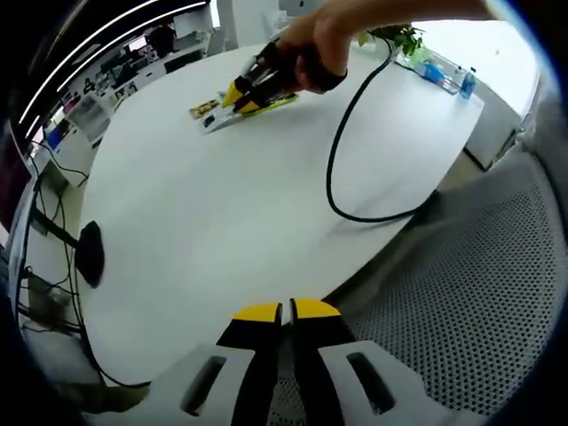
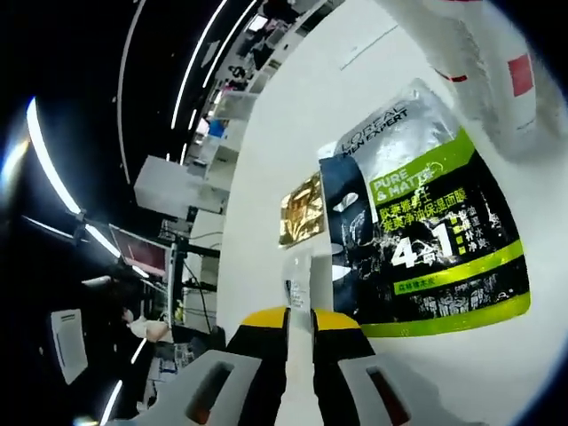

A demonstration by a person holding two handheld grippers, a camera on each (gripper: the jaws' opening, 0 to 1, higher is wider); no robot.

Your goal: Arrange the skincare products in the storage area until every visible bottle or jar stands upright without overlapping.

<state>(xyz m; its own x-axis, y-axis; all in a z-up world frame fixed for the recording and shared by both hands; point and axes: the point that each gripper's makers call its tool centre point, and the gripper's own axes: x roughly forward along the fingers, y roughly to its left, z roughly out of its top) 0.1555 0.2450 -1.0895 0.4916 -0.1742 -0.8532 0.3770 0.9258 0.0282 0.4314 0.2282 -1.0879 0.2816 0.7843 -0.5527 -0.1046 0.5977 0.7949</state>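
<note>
Left gripper (image 1: 284,312): jaws closed together, empty, over the near edge of the white oval table (image 1: 222,222). Right gripper (image 2: 300,318): jaws nearly closed, pinching a small clear sachet (image 2: 298,282), just beside a green-and-black face-mask packet (image 2: 426,231) and gold foil sachet (image 2: 302,209), all lying flat.

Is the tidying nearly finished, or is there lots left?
Nothing looks done yet. The right claw is down at the flat packets: a green face-mask sachet, a gold sachet and a small white one, all lying on the white table. The left claw waits, shut and empty. Arranging remains.
</note>
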